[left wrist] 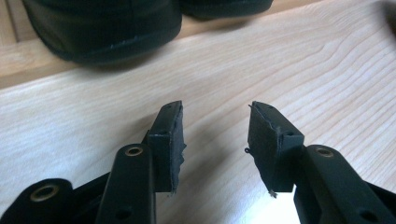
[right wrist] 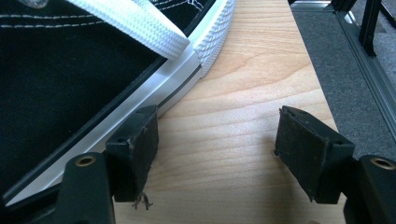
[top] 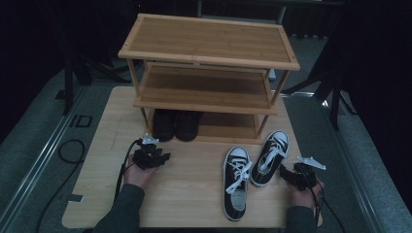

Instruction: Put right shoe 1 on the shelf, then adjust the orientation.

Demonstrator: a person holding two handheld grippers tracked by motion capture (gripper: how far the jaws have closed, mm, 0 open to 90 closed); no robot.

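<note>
Two sneakers [top: 252, 174] lie near the table's [top: 189, 194] front right corner, before the rack [top: 209, 68]. They look light, with soft canvas and stiff rubber soles; the heel rim seems best to hold. Right gripper [right wrist: 215, 154] is beside one sole, jaws apart; left gripper [left wrist: 215, 140] is also open, empty.

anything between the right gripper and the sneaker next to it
Nothing visible. The right gripper is open beside the right-hand sneaker; in the right gripper view one pad sits at the white sole, with bare table between the jaws.
</note>
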